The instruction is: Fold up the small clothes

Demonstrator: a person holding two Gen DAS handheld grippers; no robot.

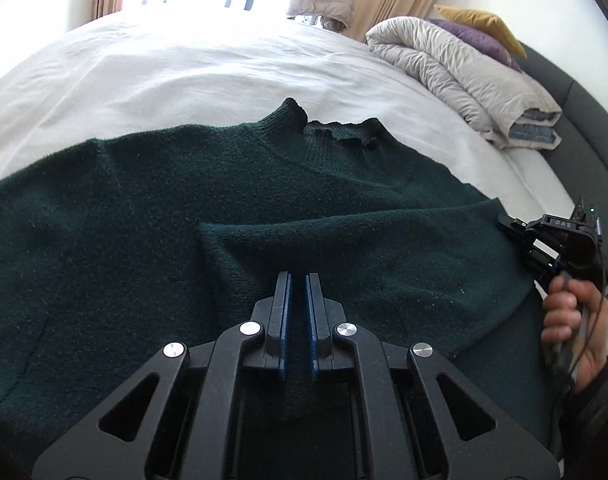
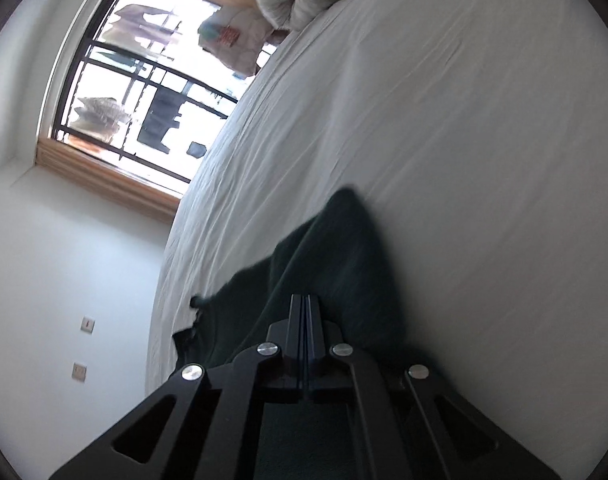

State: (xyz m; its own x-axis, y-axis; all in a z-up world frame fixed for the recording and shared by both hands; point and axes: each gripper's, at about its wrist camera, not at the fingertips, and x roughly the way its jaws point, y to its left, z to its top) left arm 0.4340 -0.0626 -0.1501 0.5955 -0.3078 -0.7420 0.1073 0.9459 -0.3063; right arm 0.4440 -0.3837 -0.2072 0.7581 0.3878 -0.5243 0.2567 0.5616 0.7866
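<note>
A dark green knitted sweater point(image 1: 144, 208) lies spread on the white bed point(image 1: 184, 64), collar point(image 1: 336, 128) at the far side. One sleeve is folded across its body. My left gripper point(image 1: 299, 280) hovers over the sweater's middle with its jaws a narrow gap apart and nothing between them. My right gripper point(image 1: 508, 226) is at the sweater's right edge, held in a hand. In the right wrist view, rolled sideways, the right gripper point(image 2: 305, 300) has its jaws pressed together on the sweater's edge point(image 2: 332, 240), which rises off the sheet.
A rolled grey duvet point(image 1: 464, 68) with purple and yellow pillows point(image 1: 480, 28) lies at the far right by the dark headboard point(image 1: 584, 128). A window with curtains point(image 2: 116, 92) is beyond the bed. White sheet point(image 2: 464, 140) spreads beyond the sweater.
</note>
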